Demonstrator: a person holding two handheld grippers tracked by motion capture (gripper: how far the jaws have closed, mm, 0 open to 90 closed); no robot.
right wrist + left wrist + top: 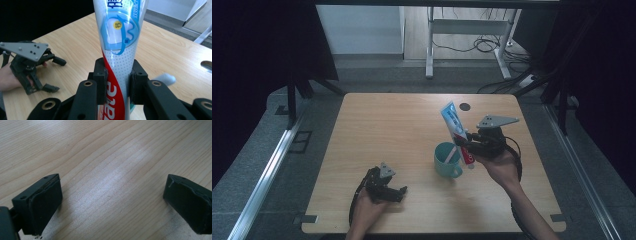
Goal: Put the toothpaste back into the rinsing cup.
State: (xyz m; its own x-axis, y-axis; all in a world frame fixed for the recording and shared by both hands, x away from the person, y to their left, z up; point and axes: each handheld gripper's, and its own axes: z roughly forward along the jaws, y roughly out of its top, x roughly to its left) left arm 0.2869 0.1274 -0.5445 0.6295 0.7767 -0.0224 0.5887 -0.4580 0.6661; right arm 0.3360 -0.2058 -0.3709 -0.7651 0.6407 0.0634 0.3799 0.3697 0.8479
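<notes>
Two grippers are working this wooden table [377, 125]: nearest the person, the left gripper [398, 192] is sitting low on the boards, well to the left of the teal mug [446, 161], its jaws standing wide apart with bare wood between them. Just right of that mug, the right gripper [465, 146] is pinching the toothpaste tube [455, 126] near its cap end, the tube leaning up and away over the mug's far rim.

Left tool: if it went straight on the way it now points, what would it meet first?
Probably the wooden table: the left tool stands open and angled down at bare tabletop, nothing between its jaws. How near it sits is unclear.
</notes>
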